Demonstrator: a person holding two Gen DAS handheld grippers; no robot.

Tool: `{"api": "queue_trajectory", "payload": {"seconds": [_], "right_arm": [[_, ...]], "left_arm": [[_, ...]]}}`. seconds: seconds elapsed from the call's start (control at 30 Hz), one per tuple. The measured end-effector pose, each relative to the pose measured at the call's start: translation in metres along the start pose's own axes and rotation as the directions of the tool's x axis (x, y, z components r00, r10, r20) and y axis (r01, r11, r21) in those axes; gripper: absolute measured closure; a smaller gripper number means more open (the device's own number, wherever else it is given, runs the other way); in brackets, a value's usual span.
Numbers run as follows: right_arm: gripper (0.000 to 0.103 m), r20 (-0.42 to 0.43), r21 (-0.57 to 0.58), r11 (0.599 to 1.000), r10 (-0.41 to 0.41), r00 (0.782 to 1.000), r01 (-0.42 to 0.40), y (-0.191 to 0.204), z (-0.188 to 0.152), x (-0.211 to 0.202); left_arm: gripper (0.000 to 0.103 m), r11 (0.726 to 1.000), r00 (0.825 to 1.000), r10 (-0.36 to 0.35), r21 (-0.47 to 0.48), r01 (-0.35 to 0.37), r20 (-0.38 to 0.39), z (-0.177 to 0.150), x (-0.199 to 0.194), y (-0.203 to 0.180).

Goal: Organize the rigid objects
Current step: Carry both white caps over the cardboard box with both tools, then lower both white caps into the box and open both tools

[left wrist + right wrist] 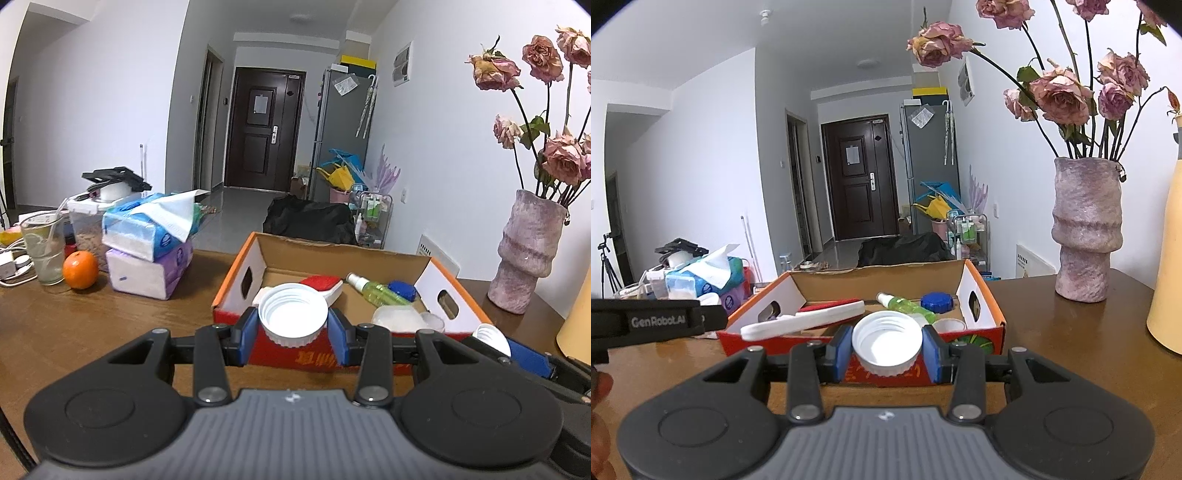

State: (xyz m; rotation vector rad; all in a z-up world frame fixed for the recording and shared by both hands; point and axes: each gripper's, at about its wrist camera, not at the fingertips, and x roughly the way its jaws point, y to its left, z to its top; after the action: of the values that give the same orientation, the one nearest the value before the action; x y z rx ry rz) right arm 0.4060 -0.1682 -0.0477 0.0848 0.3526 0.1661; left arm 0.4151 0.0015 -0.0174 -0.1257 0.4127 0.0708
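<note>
My left gripper point(293, 338) is shut on a white screw lid point(293, 314), held in front of the near wall of an orange and red cardboard box point(291, 356). My right gripper point(886, 350) is shut on a second white screw lid point(886, 341), also just before the box's near wall point(975, 341). In the box lie a red and white scrubber point(325, 286), a green spray bottle point(373, 290), a blue lid point(403, 290) and a white container point(397, 319). The right gripper with its lid shows at the right in the left wrist view point(493, 338).
Two stacked tissue packs point(147, 251), an orange point(80, 274), a glass with a straw point(43, 249) and cables stand at the table's left. A pink vase of dried roses point(526, 254) stands at the right, a yellow object point(1167, 258) beyond it.
</note>
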Motion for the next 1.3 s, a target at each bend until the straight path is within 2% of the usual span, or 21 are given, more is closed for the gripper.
{"api": "queue_trajectory", "payload": {"seconds": [0.83,1.3], "right_arm": [[0.064,-0.009,0.009,0.999,-0.040,0.999,0.040,-0.009,0.025,0.092],[0.064,-0.033,0.000,0.999,-0.038,0.999,0.038,-0.008,0.036,0.138]], "left_arm": [[0.062,1.000,1.000,-0.007,0.010,0.007,0.015,0.033,0.080,-0.017],[0.062,1.000,1.000,-0.008,0.028,0.009,-0.018,0.046,0.127,-0.018]]}}
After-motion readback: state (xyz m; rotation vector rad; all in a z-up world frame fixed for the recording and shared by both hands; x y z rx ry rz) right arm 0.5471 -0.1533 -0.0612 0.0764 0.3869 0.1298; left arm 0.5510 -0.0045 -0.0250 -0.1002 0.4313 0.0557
